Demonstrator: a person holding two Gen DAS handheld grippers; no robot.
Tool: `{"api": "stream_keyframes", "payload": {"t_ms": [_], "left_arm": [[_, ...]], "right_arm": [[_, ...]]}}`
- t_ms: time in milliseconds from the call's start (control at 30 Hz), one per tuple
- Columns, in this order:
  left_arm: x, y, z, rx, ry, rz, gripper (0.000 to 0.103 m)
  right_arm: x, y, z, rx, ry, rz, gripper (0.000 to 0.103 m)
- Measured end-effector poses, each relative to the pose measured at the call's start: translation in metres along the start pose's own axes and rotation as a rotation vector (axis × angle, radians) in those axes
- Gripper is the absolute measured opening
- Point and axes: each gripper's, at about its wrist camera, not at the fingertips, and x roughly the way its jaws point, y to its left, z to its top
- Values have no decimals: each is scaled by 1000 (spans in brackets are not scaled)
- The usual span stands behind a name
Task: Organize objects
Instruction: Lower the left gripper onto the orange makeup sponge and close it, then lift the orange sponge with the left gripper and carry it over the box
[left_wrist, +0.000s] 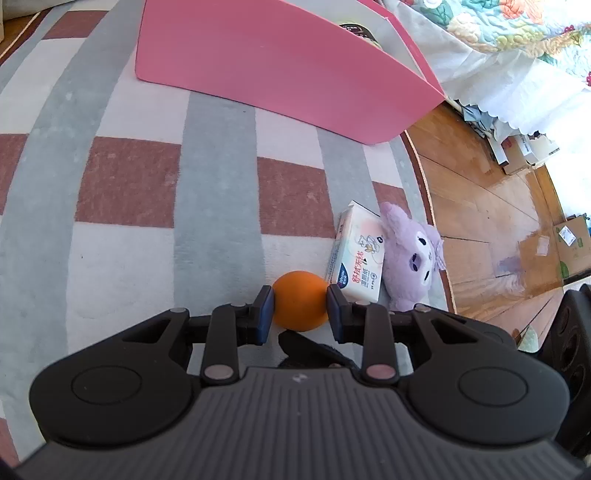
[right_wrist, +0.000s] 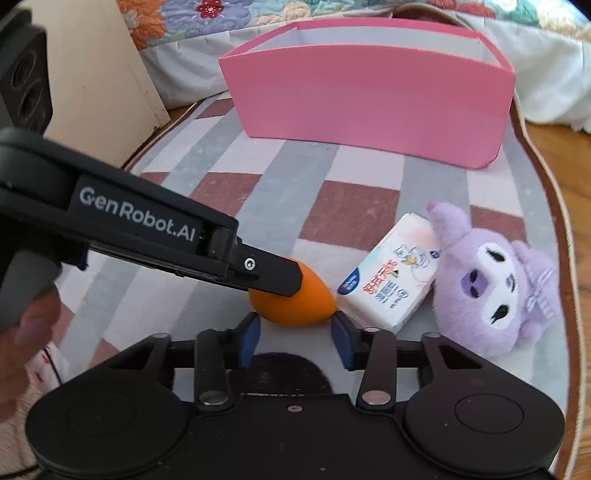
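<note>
Near rug edge: we are clamping the orange (left_wrist: 300, 301) in our left gripper (left_wrist: 300, 308), ready for lifting.
Right gripper (right_wrist: 295, 338): we are keeping its jaws narrow, empty.

Left gripper (left_wrist: 300, 308) showing matte black housing, ribbed grey top plate, two round black caps, silvery pivot pins, blue finger pads (left_wrist: 264, 314); same gripper in right wrist view displaying white "GenRobot.AI" lettering on side, one silver hex screw near finger base; right gripper (right_wrist: 295, 338) carrying same black shell, round caps, metal pins, blue pads (right_wrist: 248, 341); person's hand (right_wrist: 22, 332) blurring at frame edge.
</note>
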Motion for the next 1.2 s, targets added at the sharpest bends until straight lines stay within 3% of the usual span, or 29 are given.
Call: {"api": "stream_keyframes", "payload": {"t_ms": [267, 467, 833, 1000, 1200], "left_arm": [[-8, -2, -1, 0, -7, -23, 30], [-15, -8, -4, 23, -24, -36, 32], [-38, -31, -7, 155, -129, 4, 32], [-50, -38, -8, 175, -173, -14, 32], [-58, -40, -10, 172, -166, -60, 35]], "right_arm": [[-10, 16, 0, -137, -38, -67, 46], [-24, 27, 7, -224, -97, -80, 55], [-31, 36, 12, -269, -161, -80, 56], [-37, 36, 13, -281, -200, -94, 59], [-46, 35, 15, -266, -223, -89, 62]]}}
